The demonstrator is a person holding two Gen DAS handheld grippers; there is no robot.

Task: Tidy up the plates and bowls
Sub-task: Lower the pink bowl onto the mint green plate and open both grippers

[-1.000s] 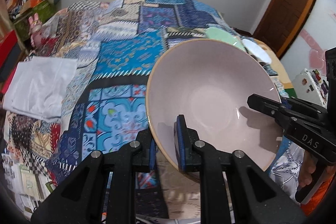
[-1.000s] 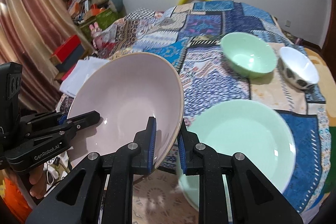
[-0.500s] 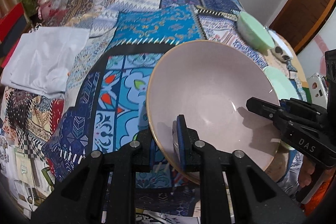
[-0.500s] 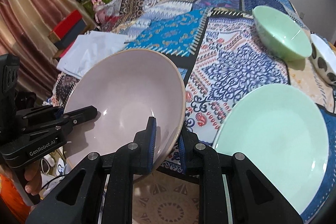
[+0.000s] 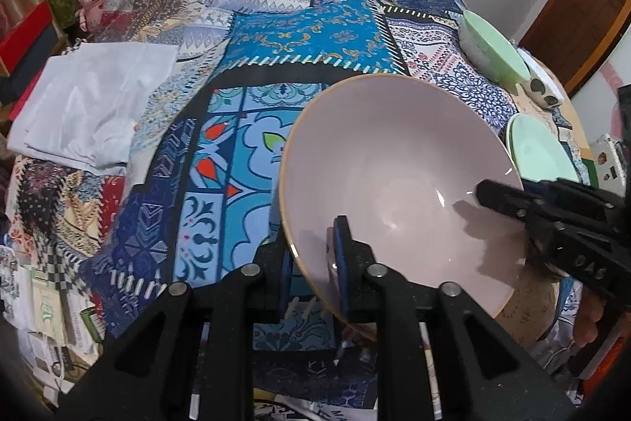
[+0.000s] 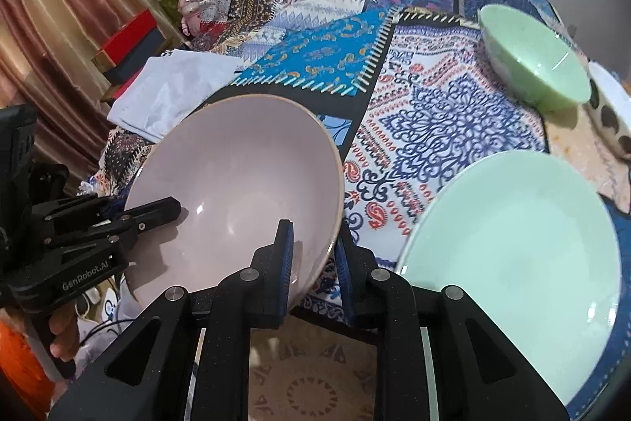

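The wide pale-pink ceramic bowl is straddled at opposite rims by the left gripper and right gripper, both jaws opening, pads slackening.

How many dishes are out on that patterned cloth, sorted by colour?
Pink: 1, the big pink bowl, its rim between both pairs of tongs, whose jaws are opening.
Green: 2, the green plate and the green bowl.
White with dark spots: 1, the spotted bowl at the edge of view.
Total: 4
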